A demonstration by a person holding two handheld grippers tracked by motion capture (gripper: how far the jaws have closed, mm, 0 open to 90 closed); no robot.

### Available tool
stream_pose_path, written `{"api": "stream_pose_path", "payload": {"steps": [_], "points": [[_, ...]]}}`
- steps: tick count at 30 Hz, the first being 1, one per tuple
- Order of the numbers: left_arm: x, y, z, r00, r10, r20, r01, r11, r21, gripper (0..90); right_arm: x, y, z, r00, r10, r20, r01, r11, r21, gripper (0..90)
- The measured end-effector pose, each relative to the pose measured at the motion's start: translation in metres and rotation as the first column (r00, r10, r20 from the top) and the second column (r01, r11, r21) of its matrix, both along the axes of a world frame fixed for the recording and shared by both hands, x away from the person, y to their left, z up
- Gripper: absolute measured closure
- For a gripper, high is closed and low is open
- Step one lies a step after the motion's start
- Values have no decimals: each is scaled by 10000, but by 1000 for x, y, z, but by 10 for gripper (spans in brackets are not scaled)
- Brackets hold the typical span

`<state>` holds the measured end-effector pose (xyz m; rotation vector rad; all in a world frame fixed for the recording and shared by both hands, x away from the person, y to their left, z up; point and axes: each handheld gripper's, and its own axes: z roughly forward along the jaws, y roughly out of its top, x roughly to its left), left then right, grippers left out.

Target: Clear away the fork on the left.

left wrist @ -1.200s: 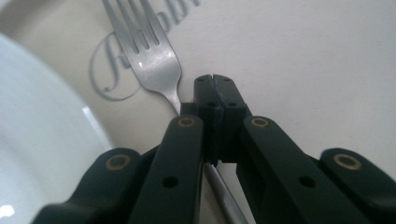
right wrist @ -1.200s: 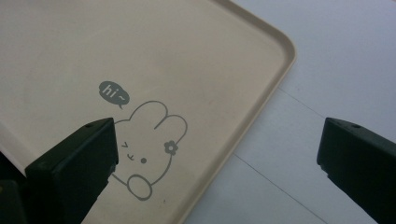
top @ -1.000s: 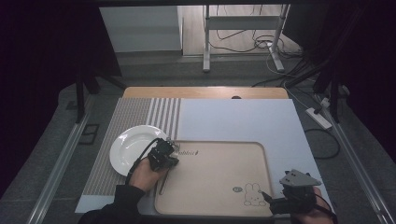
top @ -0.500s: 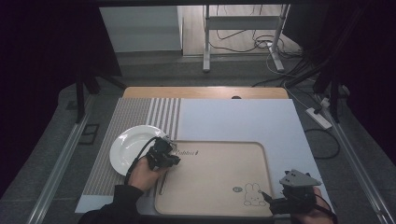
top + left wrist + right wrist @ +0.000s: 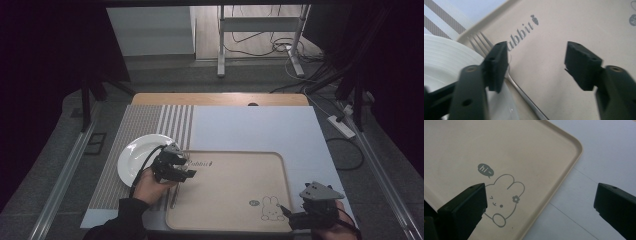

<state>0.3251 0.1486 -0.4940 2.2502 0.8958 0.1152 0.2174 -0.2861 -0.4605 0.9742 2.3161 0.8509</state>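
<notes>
Left gripper (image 5: 535, 66) fingers have just been opening — nothing gripped. Fork (image 5: 514, 82) lies free on the tray (image 5: 235, 200) at its left edge, just beside the white plate (image 5: 131, 160), under the left finger. Right gripper (image 5: 540, 207) wide open, empty — over the tray's rabbit corner.

Between the left gripper (image 5: 536, 65) fingers (image 5: 497, 66) lies bare tray (image 5: 574, 22) floor; a fork (image 5: 506, 72) runs just beside the left-hand finger, with the white plate (image 5: 439, 65) rim seemingly touching it beyond. The right gripper (image 5: 540, 205) fingers (image 5: 466, 206) straddle the tray's raised corner rim, open mat (image 5: 604, 152) outside it.
</notes>
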Motion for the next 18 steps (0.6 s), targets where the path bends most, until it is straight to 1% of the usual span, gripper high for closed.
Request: {"api": "stream_pose_path", "payload": {"steps": [2, 6, 8, 12, 16, 18], "points": [[-1, 2, 0, 10000, -8, 9, 8, 9998, -178, 261, 0, 0, 0, 10000, 6, 0, -6, 10000, 2, 0], [-2, 4, -1, 10000, 35, -5, -35, 9997, -231, 154, 0, 0, 0, 10000, 3, 4, -3, 10000, 11, 0], [-3, 6, -1, 9999, 23, -156, -28, 9995, -323, 117, 0, 0, 0, 10000, 0, 6, 0, 10000, 16, 0], [-5, 10, 1, 9998, -7, -188, 0, 9992, -405, 66, 0, 0, 0, 10000, 3, 5, -3, 10000, 25, 0], [-6, 14, 1, 10000, -72, -39, 70, 9989, -456, 20, 0, 0, 0, 10000, -5, -1, 5, 10000, 27, 0], [-8, 15, 1, 10000, -79, 3, 79, 9992, -401, 5, 0, 0, 0, 10000, -17, -1, 17, 10000, 38, 0]]}}
